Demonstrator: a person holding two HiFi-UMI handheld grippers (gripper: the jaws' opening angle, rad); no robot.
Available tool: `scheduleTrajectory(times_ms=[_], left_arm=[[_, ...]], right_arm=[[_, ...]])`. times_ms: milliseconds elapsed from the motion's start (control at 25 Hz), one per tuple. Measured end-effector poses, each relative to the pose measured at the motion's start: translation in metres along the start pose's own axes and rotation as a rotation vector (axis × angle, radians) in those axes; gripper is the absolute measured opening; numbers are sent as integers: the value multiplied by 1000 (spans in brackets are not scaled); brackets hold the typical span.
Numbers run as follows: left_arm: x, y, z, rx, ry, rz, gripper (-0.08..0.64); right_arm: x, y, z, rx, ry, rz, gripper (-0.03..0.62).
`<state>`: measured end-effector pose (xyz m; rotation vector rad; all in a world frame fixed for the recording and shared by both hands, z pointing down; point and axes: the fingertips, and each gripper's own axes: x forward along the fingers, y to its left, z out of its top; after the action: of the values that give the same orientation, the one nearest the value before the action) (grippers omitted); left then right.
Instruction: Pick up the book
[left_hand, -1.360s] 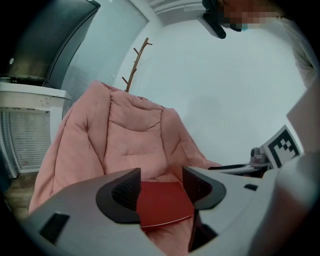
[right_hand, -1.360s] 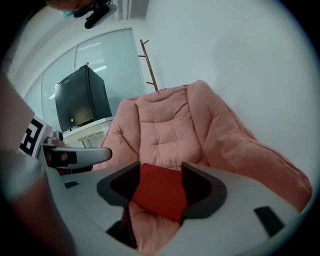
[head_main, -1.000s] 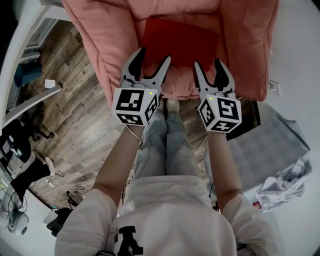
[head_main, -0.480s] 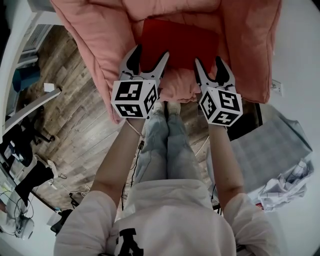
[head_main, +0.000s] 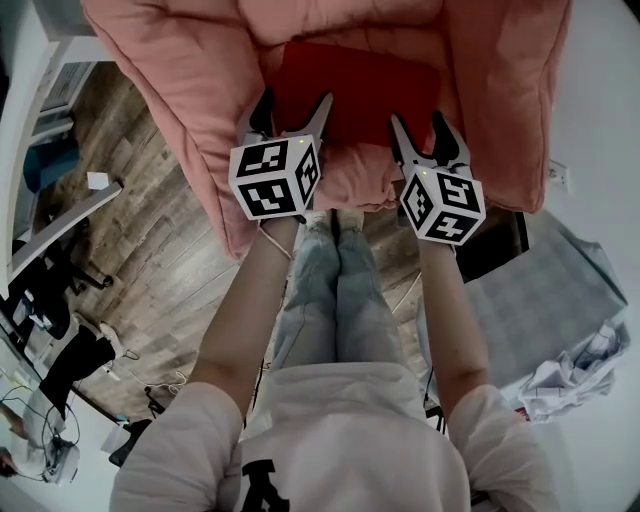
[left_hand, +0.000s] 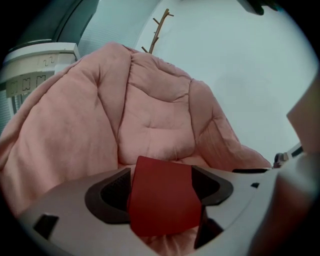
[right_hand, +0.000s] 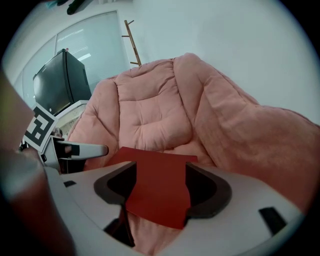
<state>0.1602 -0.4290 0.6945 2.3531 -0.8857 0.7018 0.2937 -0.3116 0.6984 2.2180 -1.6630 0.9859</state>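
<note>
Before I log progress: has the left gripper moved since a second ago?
Yes. In the head view the left gripper advanced up-frame toward the red book, whose corner now sits between its opening jaws.

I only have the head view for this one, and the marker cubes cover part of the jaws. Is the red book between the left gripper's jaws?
Observer: Yes. The left gripper view shows the book filling the gap between the jaws of the left gripper. They are opening, and the pads are not pressing on it.
Operator: And the right?
Observer: The right gripper frames the book's near edge between its jaws, which are also opening.
Operator: Anything behind the chair?
Observer: A bare wooden coat stand rises behind the pink padded chair.
</note>
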Motion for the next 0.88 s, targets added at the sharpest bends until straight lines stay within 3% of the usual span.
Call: scheduleTrajectory(times_ms=[480,880], left_arm=[[30,10,-18,20,112,17,396],[48,21,-28,-21,159,22,407]], right_arm=[[24,-24,-18,32,74,-33,324],[46,-35,-37,21,135,-27,350]])
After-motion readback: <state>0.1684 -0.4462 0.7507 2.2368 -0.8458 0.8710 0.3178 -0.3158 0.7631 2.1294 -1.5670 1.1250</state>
